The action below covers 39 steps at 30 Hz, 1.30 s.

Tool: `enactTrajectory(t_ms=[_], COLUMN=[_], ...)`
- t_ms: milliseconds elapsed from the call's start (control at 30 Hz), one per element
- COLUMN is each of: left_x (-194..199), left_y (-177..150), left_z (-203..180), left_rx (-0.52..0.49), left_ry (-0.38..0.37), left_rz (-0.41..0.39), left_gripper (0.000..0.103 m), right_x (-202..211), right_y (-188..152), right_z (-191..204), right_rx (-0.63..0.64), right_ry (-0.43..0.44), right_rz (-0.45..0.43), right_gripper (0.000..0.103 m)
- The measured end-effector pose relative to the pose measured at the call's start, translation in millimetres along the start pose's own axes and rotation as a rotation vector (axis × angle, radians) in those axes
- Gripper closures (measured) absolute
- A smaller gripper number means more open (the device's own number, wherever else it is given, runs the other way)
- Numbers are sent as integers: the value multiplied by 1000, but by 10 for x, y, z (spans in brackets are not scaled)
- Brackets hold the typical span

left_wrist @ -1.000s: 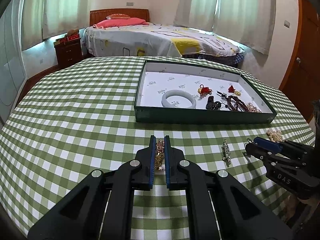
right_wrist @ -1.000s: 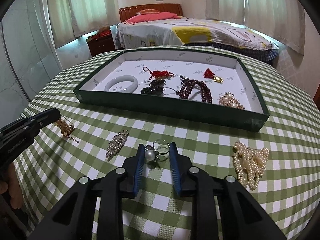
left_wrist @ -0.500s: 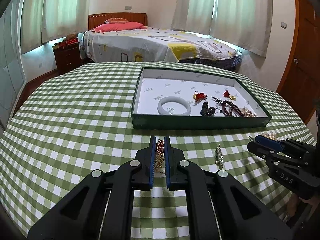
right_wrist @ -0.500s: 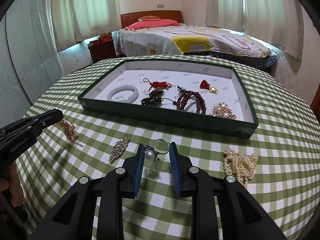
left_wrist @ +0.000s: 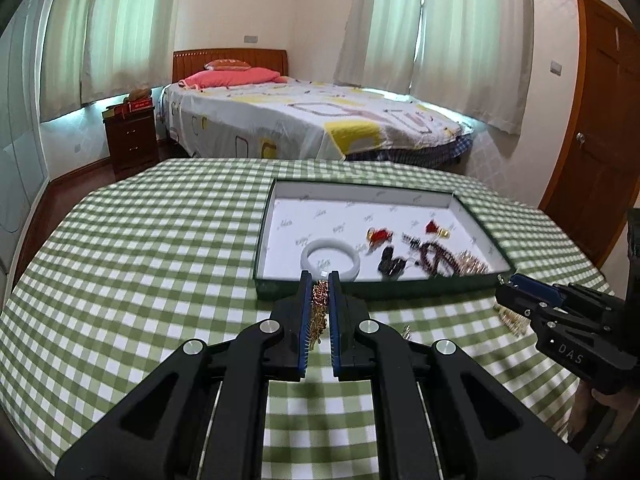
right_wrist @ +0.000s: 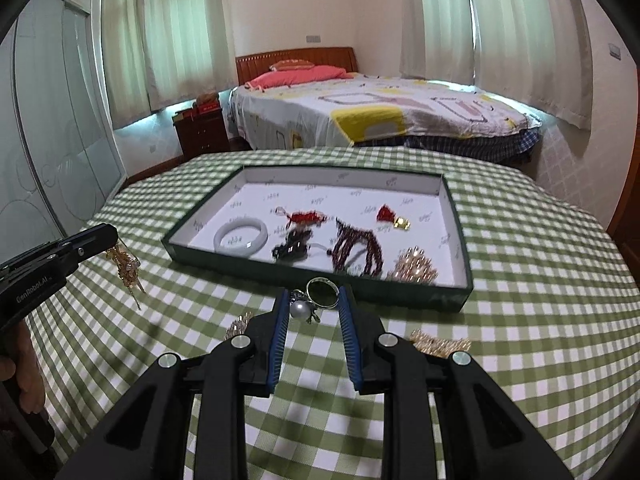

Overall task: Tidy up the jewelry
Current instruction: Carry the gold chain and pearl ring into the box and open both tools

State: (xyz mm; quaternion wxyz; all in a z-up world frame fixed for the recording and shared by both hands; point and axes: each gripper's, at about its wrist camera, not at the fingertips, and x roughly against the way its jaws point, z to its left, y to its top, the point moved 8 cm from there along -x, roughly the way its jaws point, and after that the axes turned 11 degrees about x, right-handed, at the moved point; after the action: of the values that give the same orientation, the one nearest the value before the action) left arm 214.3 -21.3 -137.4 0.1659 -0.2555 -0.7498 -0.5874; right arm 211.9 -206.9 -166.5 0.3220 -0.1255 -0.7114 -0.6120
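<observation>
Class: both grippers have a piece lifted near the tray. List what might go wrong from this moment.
1. The gold chain dangles loose below the left gripper; it may snag on the tray wall as it crosses.
2. The pearl ring sits off to one side in the right gripper, seemingly lightly held; it might slip out.
3. The tray's near right area is crowded by the beads; a drop there may tangle.

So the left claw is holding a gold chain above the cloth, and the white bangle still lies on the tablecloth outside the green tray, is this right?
Not quite. The white bangle lies inside the green tray, near its front left corner, as the right wrist view shows. The rest holds: the left claw is shut on the gold chain, which hangs above the checked tablecloth.
</observation>
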Motion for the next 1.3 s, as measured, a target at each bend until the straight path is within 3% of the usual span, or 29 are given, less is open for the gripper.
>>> enactTrajectory(t_ms=[433, 800, 967, 1300], left_x=[-32, -477, -867, -1812], left_y=[585, 1077, 1118, 685], left_z=[-347, -573, -597, -423], left_rx=[-20, -46, -59, -85], left_ry=[-78, -100, -88, -5], left_rz=[-92, -135, -101, 77], left_gripper=[95, 95, 95, 95], right_x=[97, -86, -354, -1091], right_y=[511, 908, 909, 503], right_z=[-279, -592, -722, -841], right_rx=[18, 35, 34, 13], right_ry=[-47, -91, -94, -60], right_rz=[-101, -156, -134, 39], right_gripper=[77, 77, 77, 77])
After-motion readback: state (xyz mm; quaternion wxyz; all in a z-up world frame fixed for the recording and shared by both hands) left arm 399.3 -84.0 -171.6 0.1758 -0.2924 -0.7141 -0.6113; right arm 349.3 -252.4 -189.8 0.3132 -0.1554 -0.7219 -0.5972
